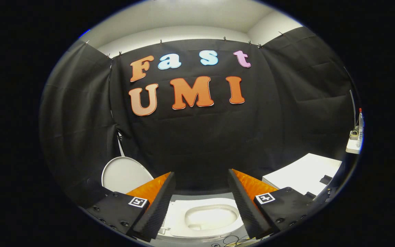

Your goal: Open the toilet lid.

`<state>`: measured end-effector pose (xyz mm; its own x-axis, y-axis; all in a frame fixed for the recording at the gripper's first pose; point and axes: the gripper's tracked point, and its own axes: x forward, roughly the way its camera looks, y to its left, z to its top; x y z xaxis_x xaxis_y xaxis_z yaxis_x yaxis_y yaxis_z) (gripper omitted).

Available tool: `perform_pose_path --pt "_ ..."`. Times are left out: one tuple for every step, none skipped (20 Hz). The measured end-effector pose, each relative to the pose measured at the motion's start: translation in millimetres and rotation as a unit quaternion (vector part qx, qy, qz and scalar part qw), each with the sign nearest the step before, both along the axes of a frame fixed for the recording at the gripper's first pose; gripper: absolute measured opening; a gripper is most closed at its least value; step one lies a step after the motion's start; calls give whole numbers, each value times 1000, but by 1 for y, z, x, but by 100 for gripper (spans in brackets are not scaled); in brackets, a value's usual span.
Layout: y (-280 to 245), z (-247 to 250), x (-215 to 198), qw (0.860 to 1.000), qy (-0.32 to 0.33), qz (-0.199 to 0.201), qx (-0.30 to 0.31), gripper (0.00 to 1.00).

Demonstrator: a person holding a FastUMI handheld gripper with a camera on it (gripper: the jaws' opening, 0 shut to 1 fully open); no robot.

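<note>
Spread wide and holding nothing, the jaws of the gripper (201, 202) frame a white toilet (204, 218) whose bowl shows between them, its lid (123, 175) raised off to the left against the black cloth wall (197, 137). White table (303, 175) stands to the right; each finger carries a small square black-and-white marker (138, 201).

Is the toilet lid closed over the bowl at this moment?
No: the toilet bowl lies uncovered between the open fingers of the gripper, and the lid stands raised beside it.
</note>
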<state>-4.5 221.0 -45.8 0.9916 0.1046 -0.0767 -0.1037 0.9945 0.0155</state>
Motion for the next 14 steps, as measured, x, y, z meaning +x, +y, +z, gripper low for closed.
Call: perform_pose_path --pt "0 0 1 1000 -1 0 -2 98" --pt "0 0 0 1000 -2 0 -2 98" --pt "0 1 0 1000 -4 0 -2 98" --pt "-2 1 0 1000 -5 -1 -2 98" --pt "-2 2 0 1000 -6 -1 -2 98" --pt "-2 3 1 1000 -8 -2 -2 98" --pt "-4 2 1 1000 -8 -3 -2 98" --pt "-5 2 0 1000 -8 -4 -2 98" --pt "-6 2 1 1000 -9 -5 -2 98" --pt "-7 2 1 1000 -10 -5 -2 98" --pt "-7 1 1 1000 -11 -6 -3 98" --pt "-8 2 1 1000 -12 -6 -3 98" --pt "-8 2 1 1000 -12 -5 -4 98" --pt "-6 1 0 1000 -12 -4 -3 98"
